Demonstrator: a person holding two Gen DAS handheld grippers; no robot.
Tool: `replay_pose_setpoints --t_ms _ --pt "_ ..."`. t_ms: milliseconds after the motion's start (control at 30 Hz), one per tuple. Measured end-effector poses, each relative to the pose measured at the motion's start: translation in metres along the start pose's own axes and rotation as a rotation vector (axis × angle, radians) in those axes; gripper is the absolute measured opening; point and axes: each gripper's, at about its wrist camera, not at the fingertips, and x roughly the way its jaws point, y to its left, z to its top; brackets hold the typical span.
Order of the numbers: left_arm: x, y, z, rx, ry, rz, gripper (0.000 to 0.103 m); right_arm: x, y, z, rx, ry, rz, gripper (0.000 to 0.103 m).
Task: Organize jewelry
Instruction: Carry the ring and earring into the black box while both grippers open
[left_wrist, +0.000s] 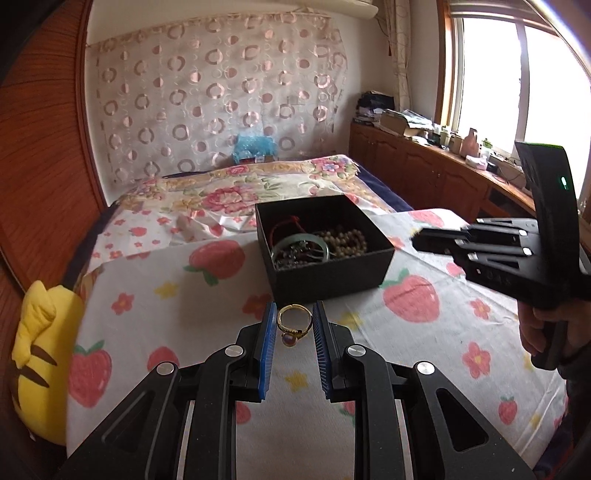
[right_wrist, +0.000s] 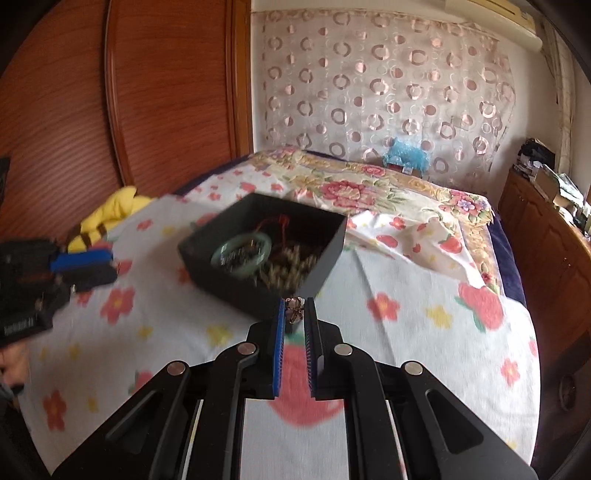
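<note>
Nearest me, my left fingers (left_wrist: 294, 325) pinch a gold ring (left_wrist: 294, 322) by the two sides of its band, with its small round purplish stone hanging low at the front. It should be light, stiff and smooth, so it could twist or slide out; the flat sides of the band look the safest place to grip, not the stone. My right fingers (right_wrist: 295, 314), almost together, hold a smaller gold piece (right_wrist: 295, 314) with a pale bead on top; motion blur hides what it is. I judge it delicate, so a gentle grip suits it. Both are held above a strawberry-print sheet (left_wrist: 155, 295) on the bed. Just beyond sits an open black box (left_wrist: 325, 277) holding a pale green bangle (left_wrist: 319, 245), a strand of cream beads (left_wrist: 349, 240) and a red cord (left_wrist: 288, 223). The beads would flop and tangle, while the bangle looks hard and breakable.
</note>
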Motion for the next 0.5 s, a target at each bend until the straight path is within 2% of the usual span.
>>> replay_pose_setpoints --t_ms 233,500 --pt "0.01 0.006 0.013 -0.002 0.003 0.009 0.019 0.021 0.003 0.029 0.009 -0.012 0.033 0.012" --pt "0.025 0.007 0.032 0.006 0.008 0.028 0.019 0.039 0.005 0.043 0.007 0.003 0.031 0.012"
